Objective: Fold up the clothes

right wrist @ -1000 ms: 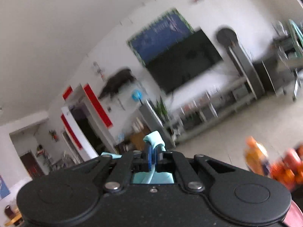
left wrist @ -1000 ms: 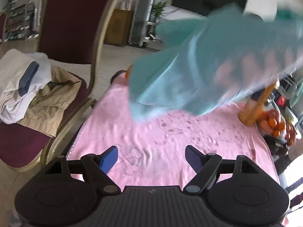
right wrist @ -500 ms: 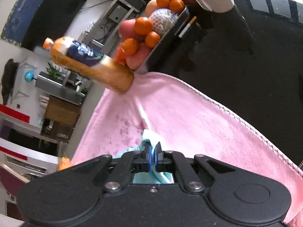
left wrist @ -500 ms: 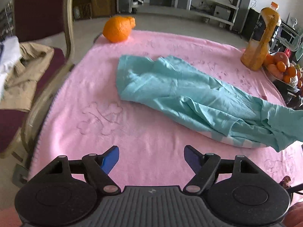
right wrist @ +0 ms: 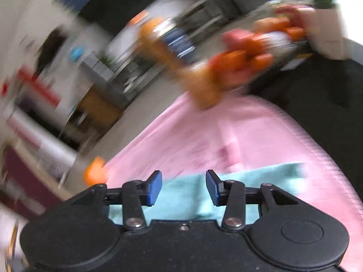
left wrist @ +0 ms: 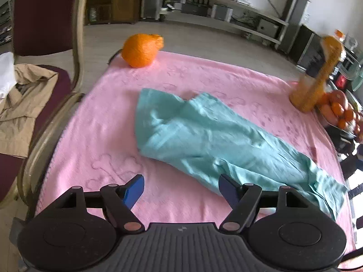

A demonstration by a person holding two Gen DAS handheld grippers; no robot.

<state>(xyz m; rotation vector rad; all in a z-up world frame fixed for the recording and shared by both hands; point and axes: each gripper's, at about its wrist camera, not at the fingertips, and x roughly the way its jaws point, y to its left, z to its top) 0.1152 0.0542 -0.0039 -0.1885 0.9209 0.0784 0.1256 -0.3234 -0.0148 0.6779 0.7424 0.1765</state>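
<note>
The teal cloth [left wrist: 204, 133] lay in a long, bunched strip across the pink blanket [left wrist: 95, 122]. My left gripper [left wrist: 181, 188] and right gripper [right wrist: 183, 188] both had their jaws apart, holding nothing. If I grabbed the bunched part, I could have pinched the blanket too, or bumped the juice bottle [left wrist: 317, 77].

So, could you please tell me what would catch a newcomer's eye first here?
Probably the teal garment, lying rumpled and unfolded across the middle of the pink blanket. Next, the big orange fruit at the blanket's far edge. Both tongs, left and right, are open and empty.
</note>
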